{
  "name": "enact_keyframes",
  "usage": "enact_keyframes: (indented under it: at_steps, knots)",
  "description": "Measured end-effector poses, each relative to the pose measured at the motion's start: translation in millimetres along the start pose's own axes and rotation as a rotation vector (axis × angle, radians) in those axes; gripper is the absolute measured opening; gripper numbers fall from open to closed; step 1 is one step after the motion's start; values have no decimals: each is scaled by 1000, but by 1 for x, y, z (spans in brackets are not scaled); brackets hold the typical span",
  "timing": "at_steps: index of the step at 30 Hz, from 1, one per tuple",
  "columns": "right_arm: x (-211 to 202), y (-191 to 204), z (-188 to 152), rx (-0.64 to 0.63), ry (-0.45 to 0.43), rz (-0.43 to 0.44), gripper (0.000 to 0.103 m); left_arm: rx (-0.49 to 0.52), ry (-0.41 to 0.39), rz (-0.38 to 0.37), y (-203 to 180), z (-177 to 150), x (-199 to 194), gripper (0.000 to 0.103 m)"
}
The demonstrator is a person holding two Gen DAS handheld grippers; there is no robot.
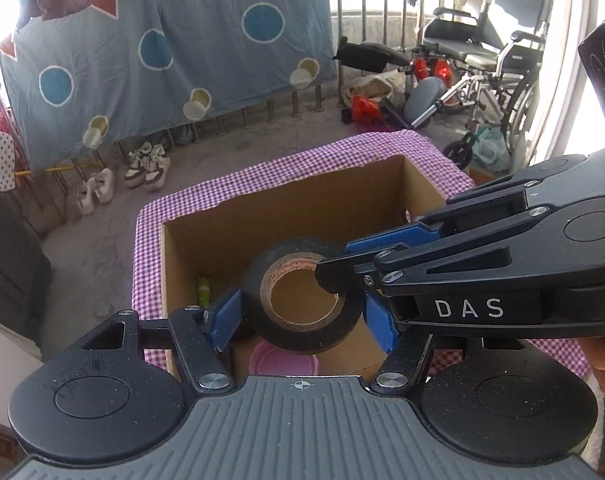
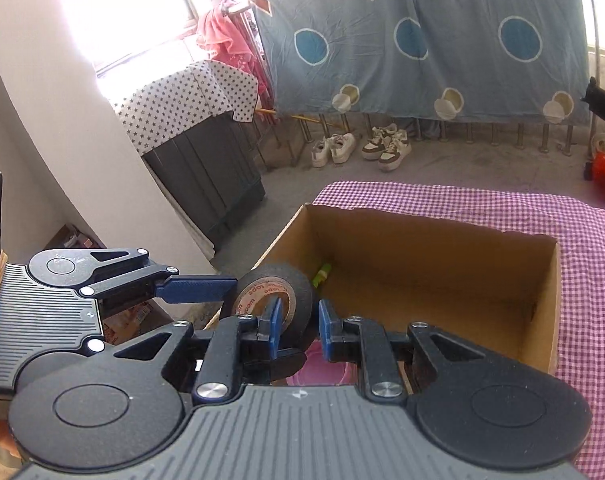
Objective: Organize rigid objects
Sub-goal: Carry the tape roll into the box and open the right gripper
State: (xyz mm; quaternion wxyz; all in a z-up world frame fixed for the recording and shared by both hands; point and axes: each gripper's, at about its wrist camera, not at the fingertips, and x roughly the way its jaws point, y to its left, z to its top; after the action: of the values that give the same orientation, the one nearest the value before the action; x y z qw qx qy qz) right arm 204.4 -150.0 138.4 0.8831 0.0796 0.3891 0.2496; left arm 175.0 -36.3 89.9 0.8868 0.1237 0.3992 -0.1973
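A black tape roll (image 1: 302,292) with a brown core hangs over an open cardboard box (image 1: 286,196). My left gripper (image 1: 302,322) is shut on it, blue pads (image 1: 226,316) pressing its outer sides. My right gripper (image 1: 354,258) comes in from the right, one fingertip inside the core. In the right wrist view that gripper (image 2: 300,328) is shut on the tape roll's (image 2: 298,292) wall. The left gripper's finger (image 2: 198,288) reaches the roll from the left; its other finger is hidden. In the box (image 2: 422,256) lie a green item (image 2: 322,274) and a pink round thing (image 2: 322,368).
The box stands on a table with a purple checked cloth (image 2: 582,280). Beyond it lie a concrete floor with shoes (image 2: 358,146), a hanging blue sheet (image 1: 162,48) on a railing, a wheelchair (image 1: 494,64), and a dark cabinet (image 2: 206,184) under a starred cloth.
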Motion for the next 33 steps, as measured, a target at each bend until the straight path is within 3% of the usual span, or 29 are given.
enact_keyframes:
  at_steps: [11,17,27,33]
  knots:
    - [137,-74,42,134,264,48,21,-20,283,20,34,26,114,66]
    - [188,-96,42,181,338,52,21,-17,367,43,42,26,152,66]
    - [219,-119,36,269,357,72,25,-25,367,67,44,24,169,70]
    - [203,-123,37,302,314,91,26,-18,326,62,35,28,150,76]
